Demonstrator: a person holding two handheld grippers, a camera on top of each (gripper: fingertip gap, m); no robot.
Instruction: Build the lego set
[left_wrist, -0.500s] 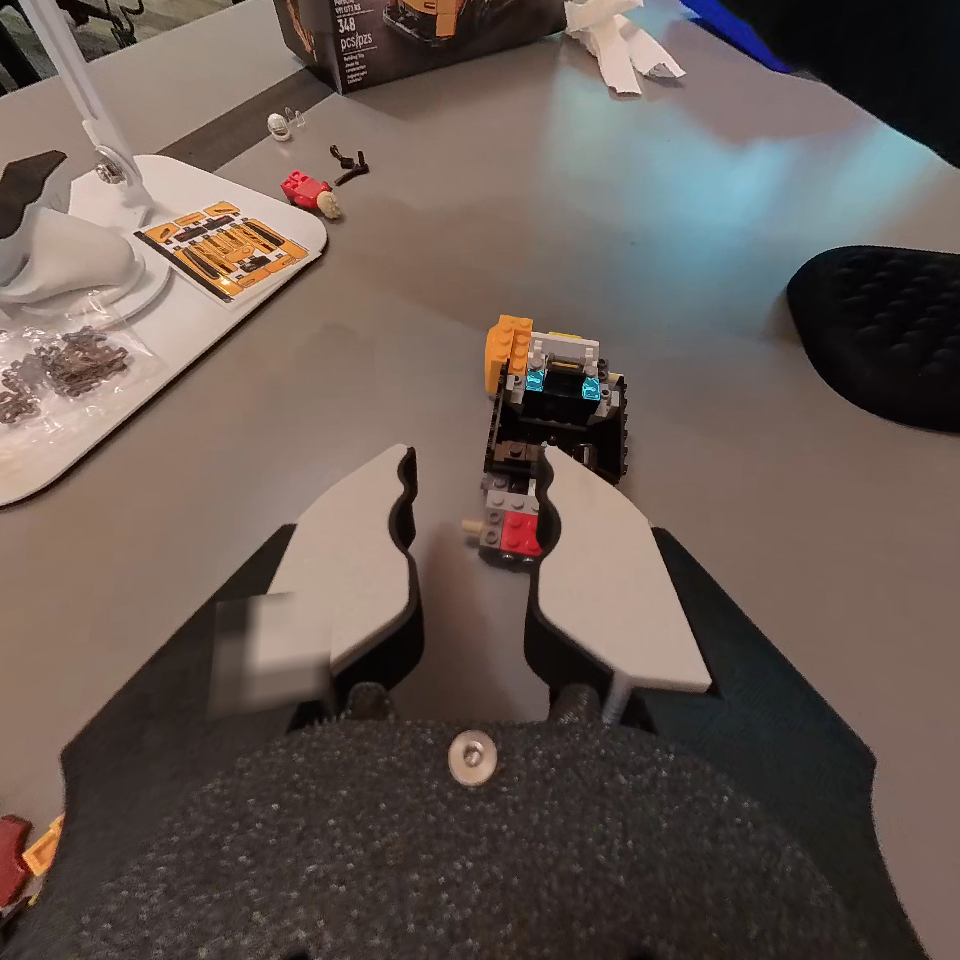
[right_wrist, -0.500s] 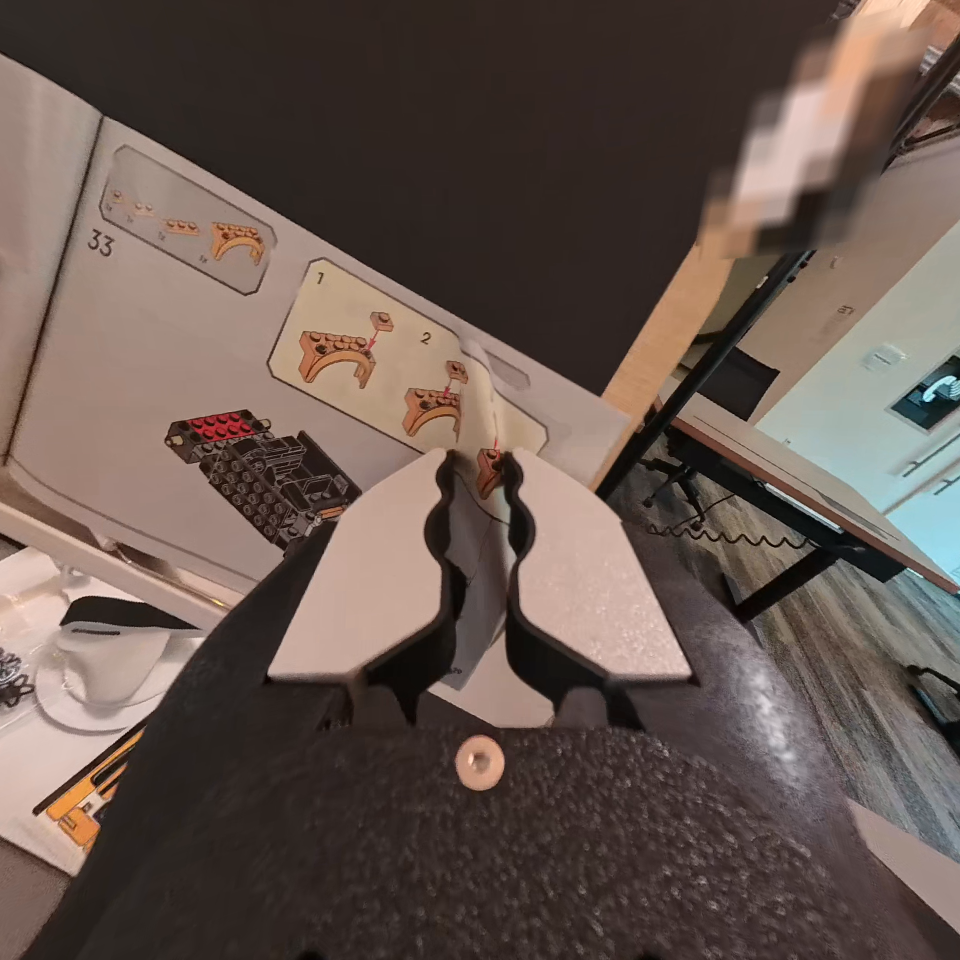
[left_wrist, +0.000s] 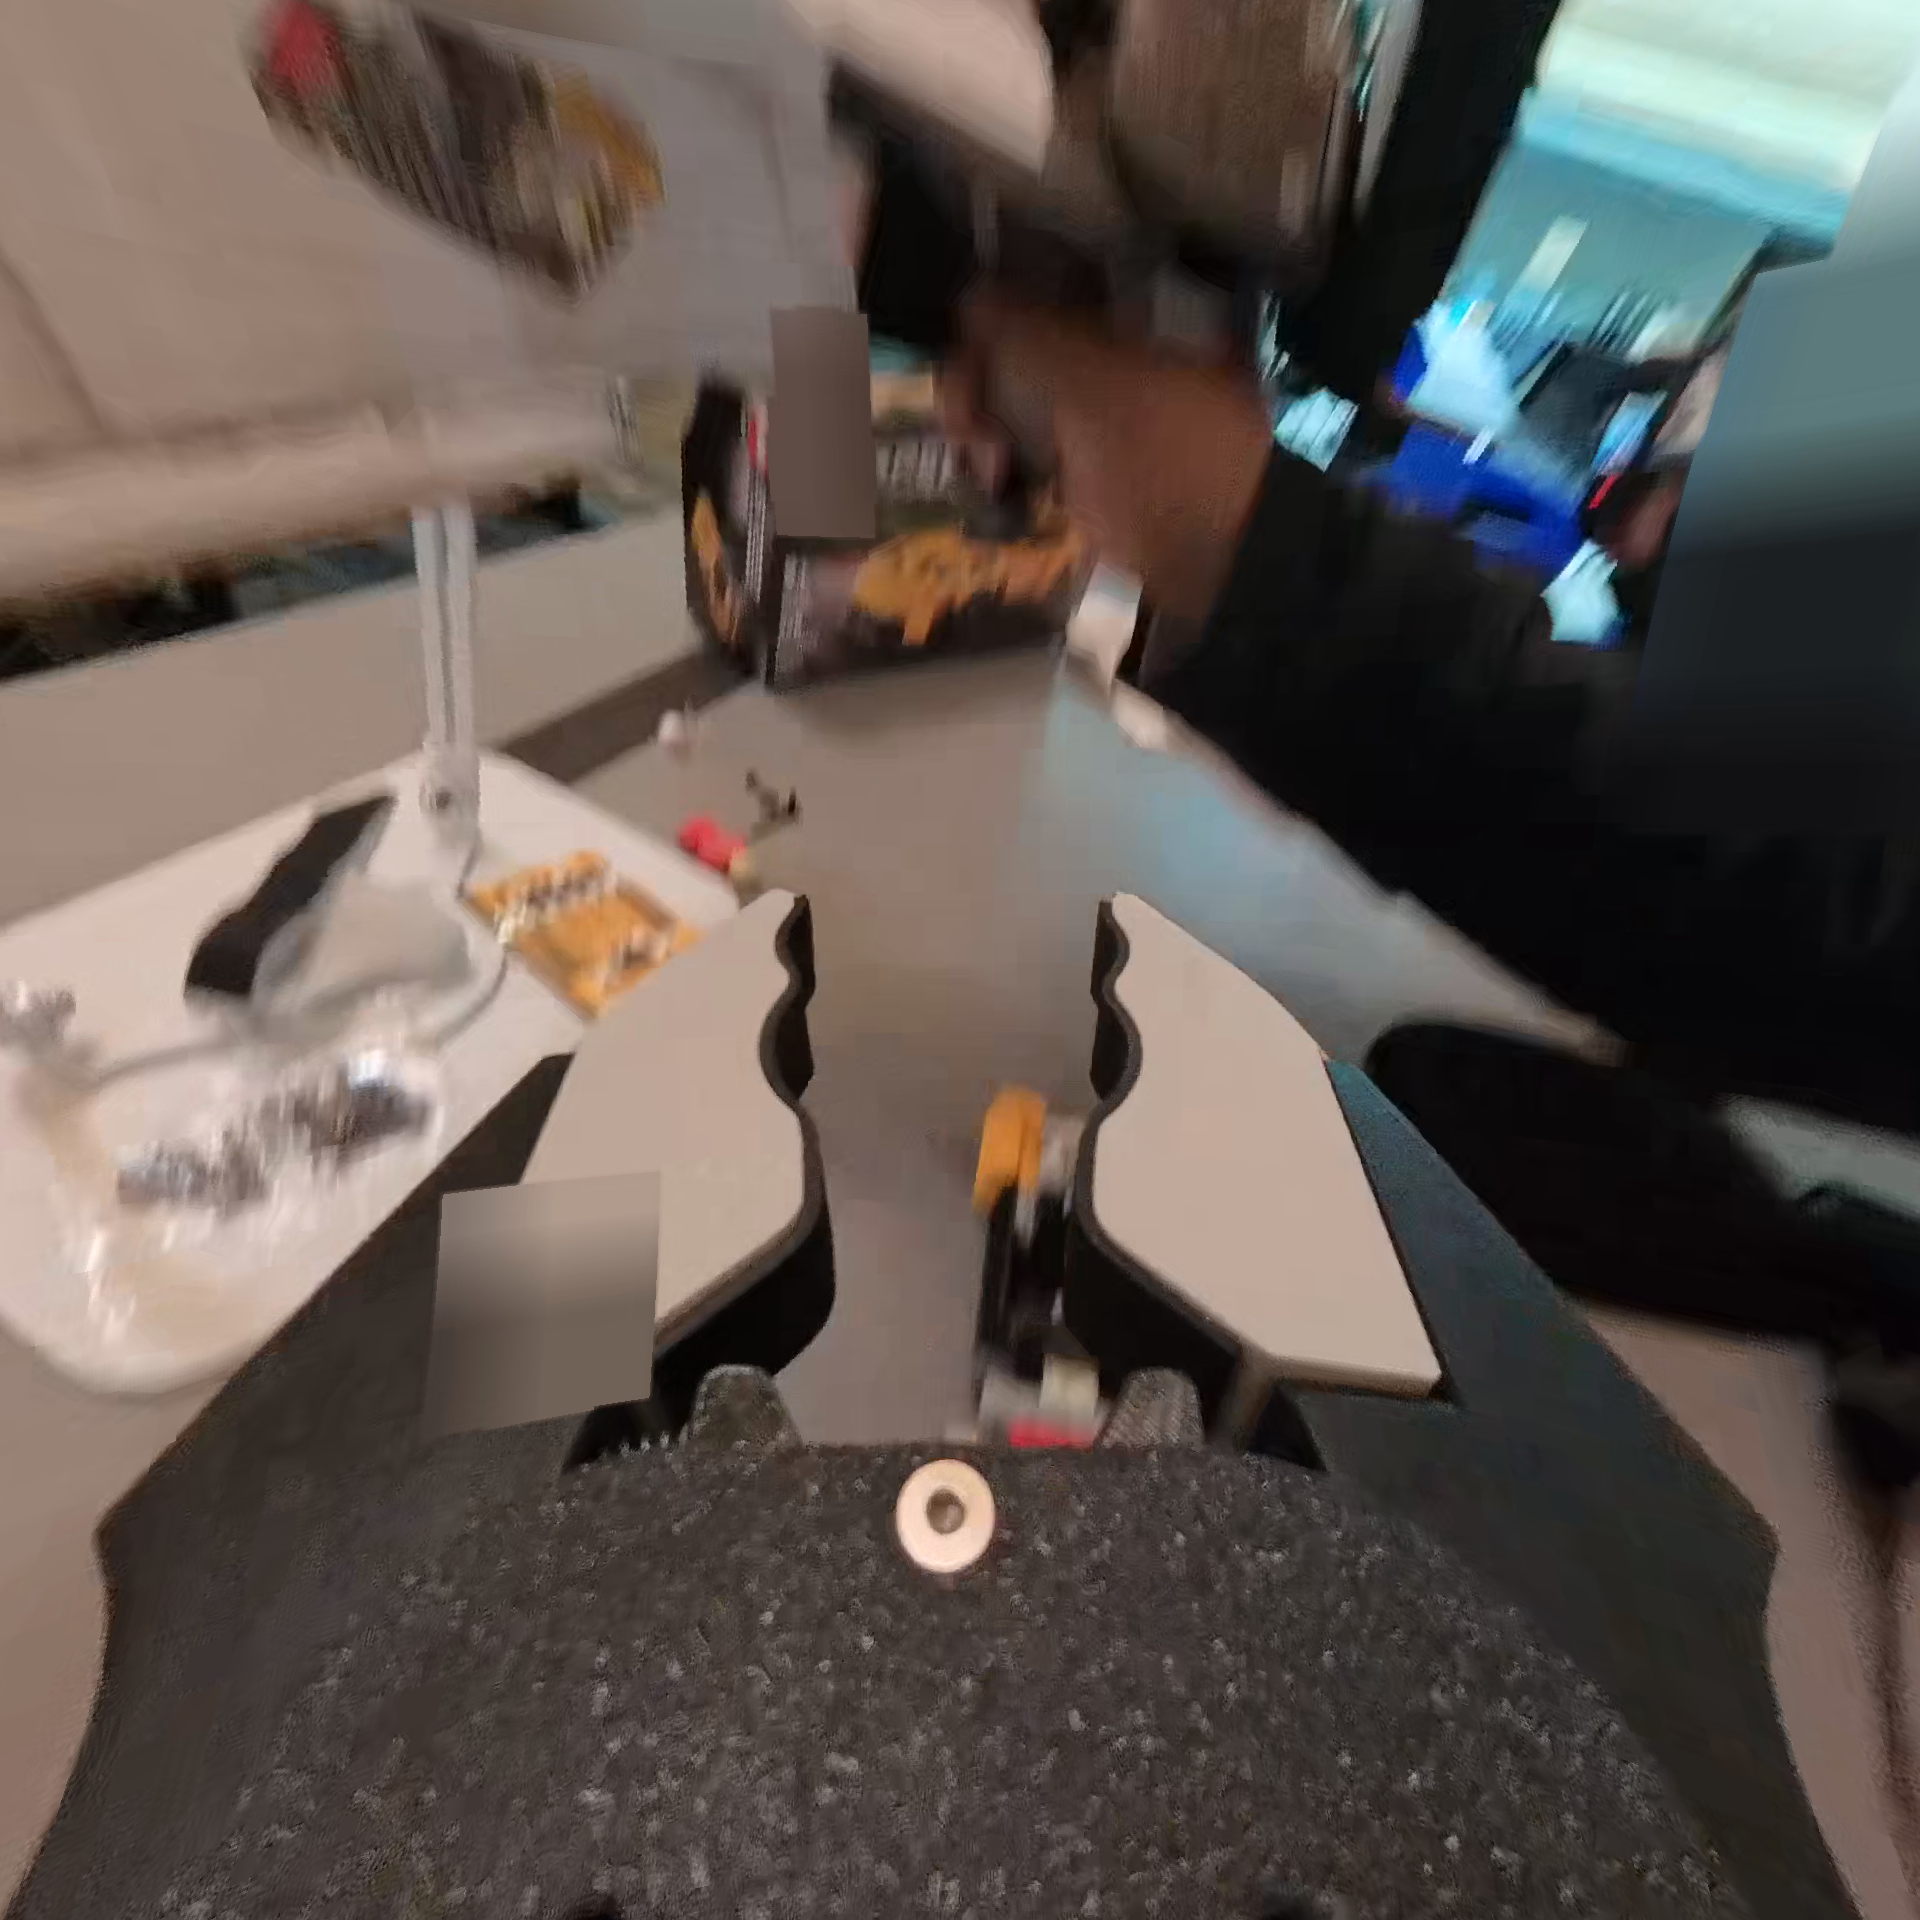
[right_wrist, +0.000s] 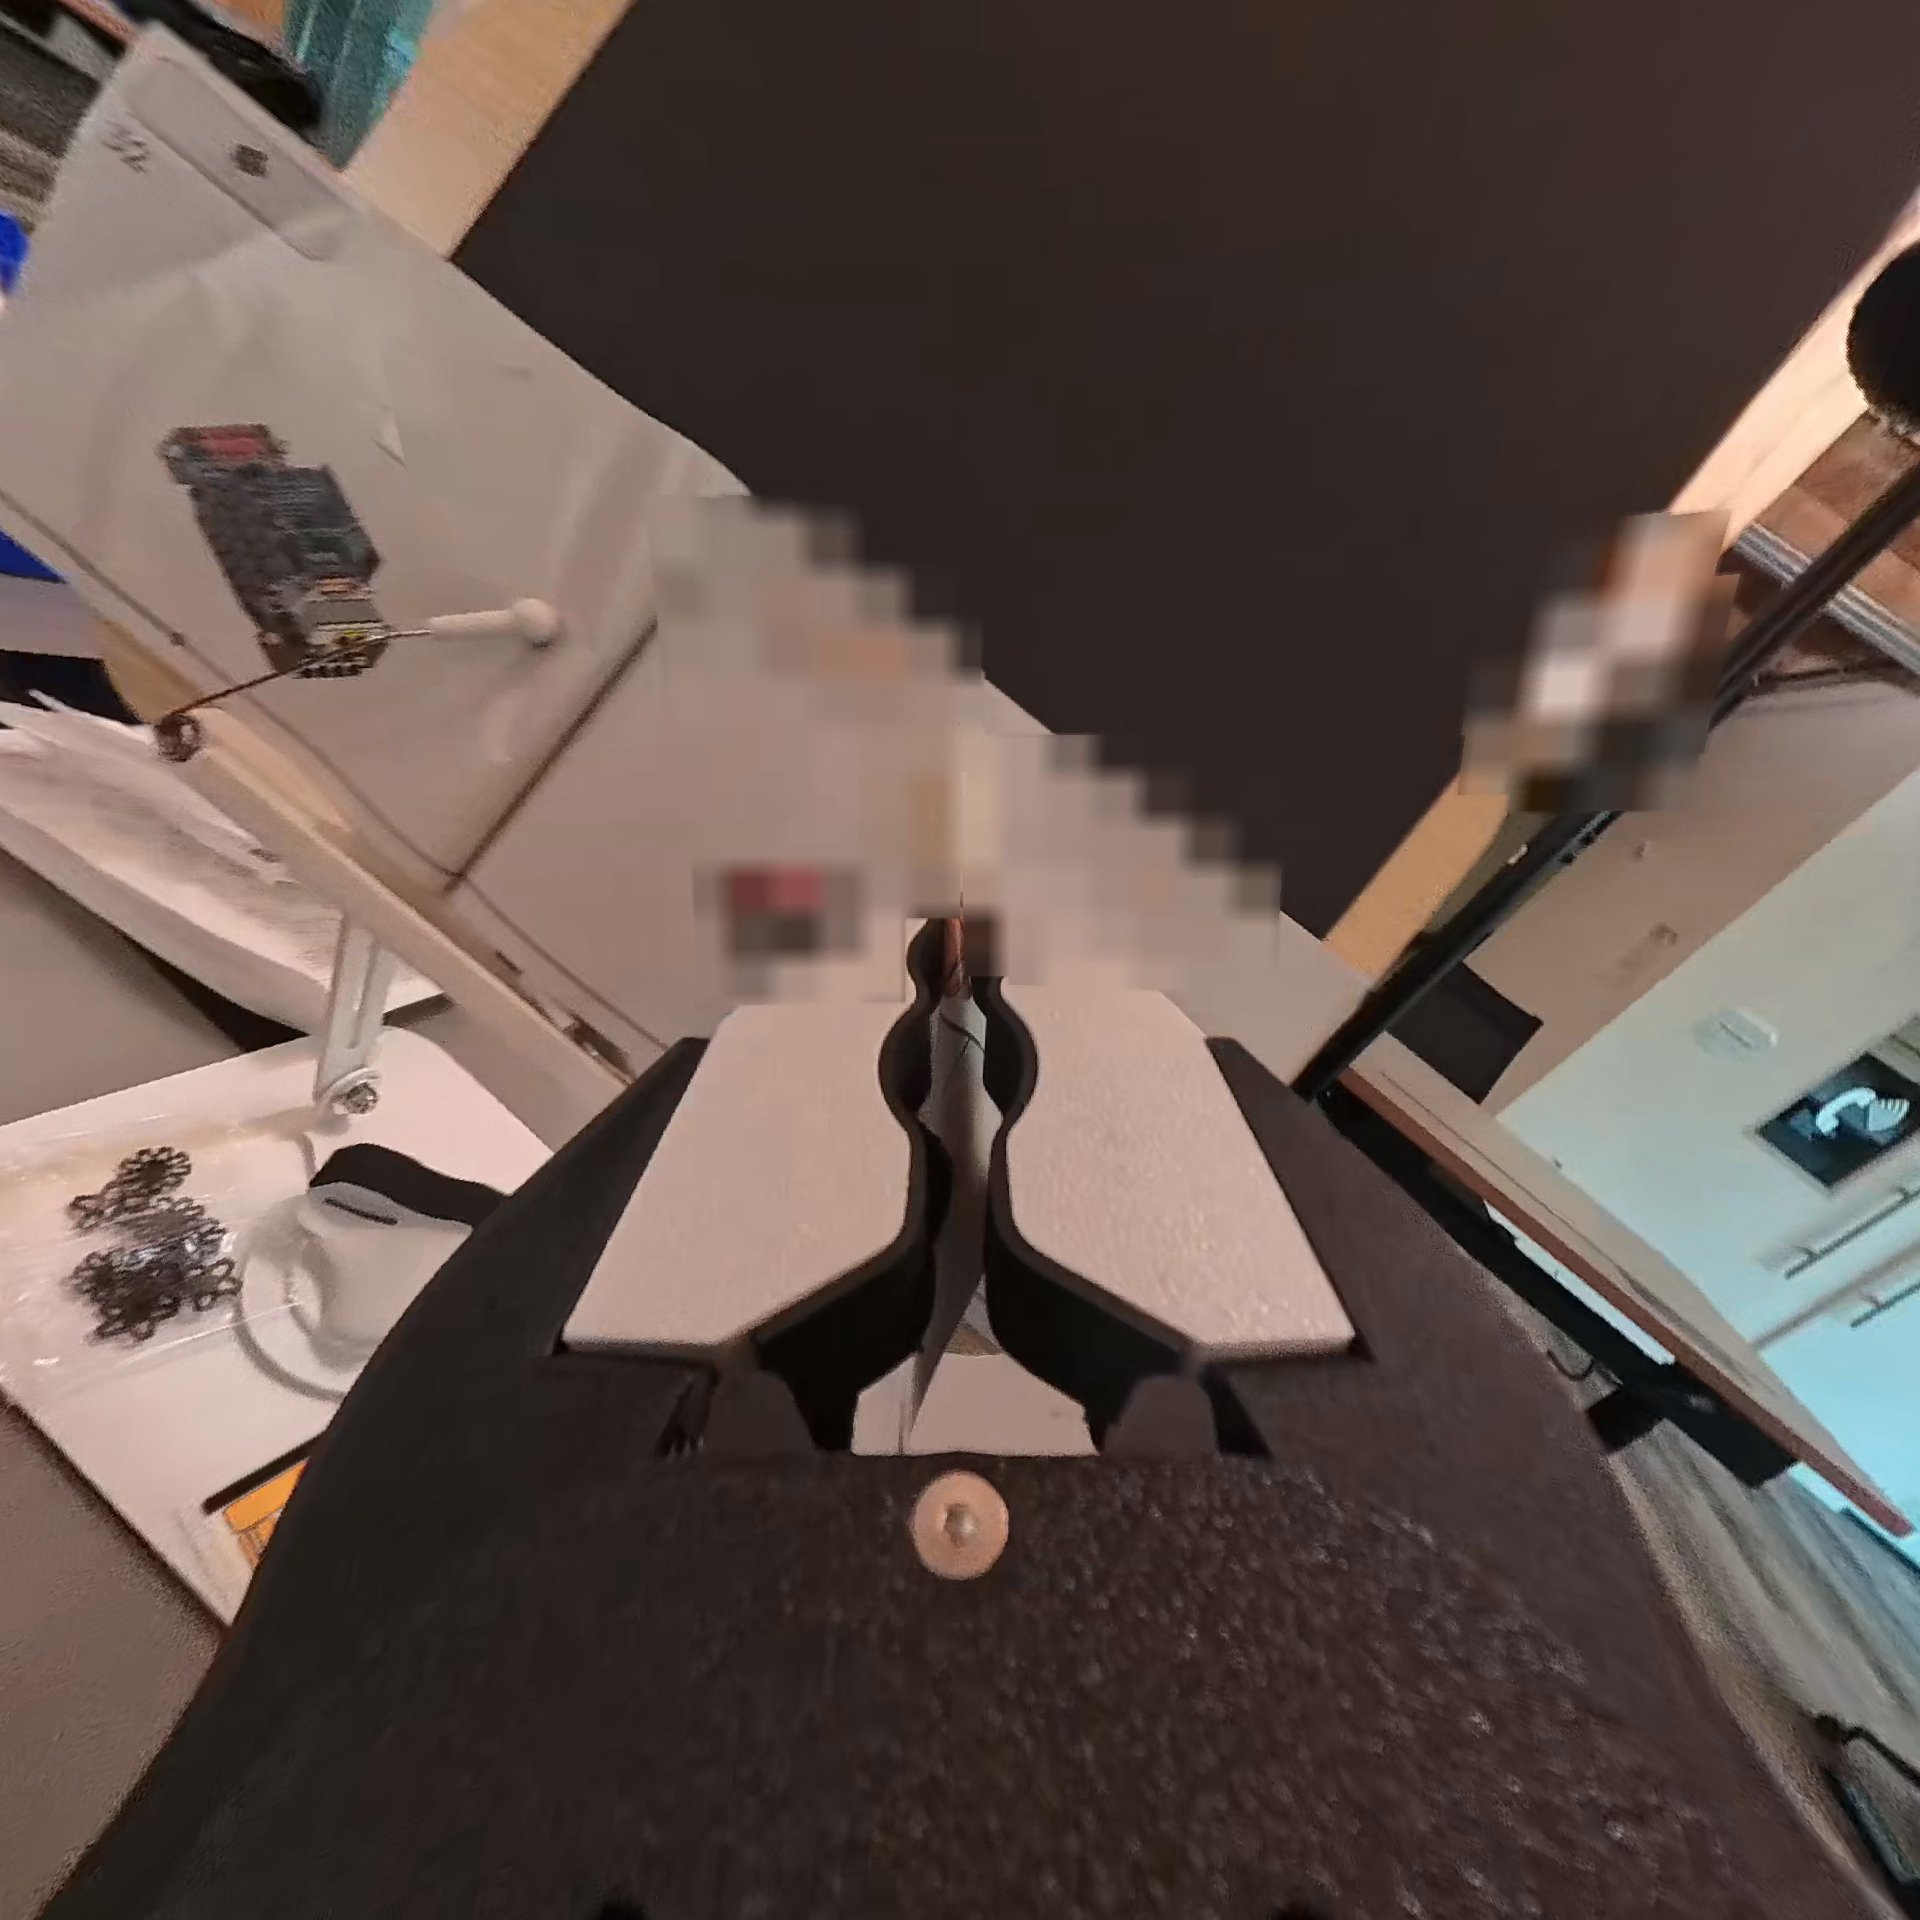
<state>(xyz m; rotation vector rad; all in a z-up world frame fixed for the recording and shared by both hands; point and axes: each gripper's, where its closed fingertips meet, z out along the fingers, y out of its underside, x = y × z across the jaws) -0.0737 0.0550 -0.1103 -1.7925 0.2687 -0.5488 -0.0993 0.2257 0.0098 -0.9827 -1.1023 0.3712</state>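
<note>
The view from my left gripper (left_wrist: 954, 935) is blurred by motion. It is open and empty, raised over the grey table. The partly built lego model (left_wrist: 1023, 1236), orange, black and red, lies on the table low between the fingers, close to the right finger (left_wrist: 1226, 1174); I cannot tell if they touch. My right gripper (right_wrist: 951, 940) is shut on a page (right_wrist: 958, 1153) of the instruction booklet (right_wrist: 343, 343), which rests open on a white stand. A mosaic patch covers part of the page beyond the fingertips.
A lego box (left_wrist: 904, 582) stands at the back of the table. A white board (left_wrist: 156, 1309) at the left holds a bag of black parts (left_wrist: 260, 1132) and a sticker sheet (left_wrist: 582, 925). Small loose pieces (left_wrist: 717, 836) lie behind it. A black mat (left_wrist: 1662, 1174) is at the right. About 20 cm separates my left fingertips from my right.
My left gripper has swung forward and tilted up, so the model now sits lower and nearer its base. My right gripper has closed tighter on the page and moved with it.
</note>
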